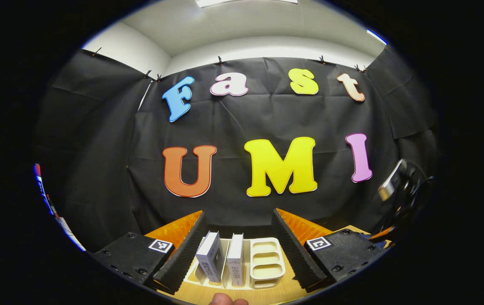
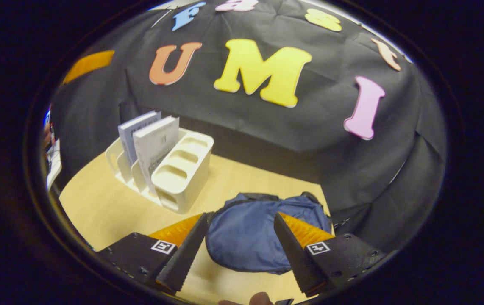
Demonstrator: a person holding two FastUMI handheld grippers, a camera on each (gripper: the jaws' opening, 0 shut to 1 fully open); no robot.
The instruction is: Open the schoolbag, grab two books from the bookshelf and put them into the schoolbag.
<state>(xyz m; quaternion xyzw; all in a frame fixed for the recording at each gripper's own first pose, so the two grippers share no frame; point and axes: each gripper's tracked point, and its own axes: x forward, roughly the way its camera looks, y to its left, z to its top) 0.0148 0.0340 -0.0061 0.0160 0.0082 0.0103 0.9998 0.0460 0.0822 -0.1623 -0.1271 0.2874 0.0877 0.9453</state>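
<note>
A white slotted bookshelf (image 1: 264, 262) stands on the wooden table, with two white books (image 1: 210, 255) upright in its left slots. My left gripper (image 1: 238, 248) hangs open in front of it, fingers apart, touching nothing. In the right gripper view the same bookshelf (image 2: 180, 169) and its two books (image 2: 154, 144) sit at the left. A dark blue schoolbag (image 2: 252, 231) lies flat on the table, and my right gripper (image 2: 237, 250) hovers open just above its near side. The other gripper (image 1: 399, 186) shows blurred at the right edge of the left gripper view.
The light wooden table (image 2: 102, 207) runs to the black cloth wall behind the shelf and bag. A fingertip (image 1: 225, 300) shows at the bottom edge of the left gripper view. Some clutter sits past the table's far left edge (image 2: 51, 156).
</note>
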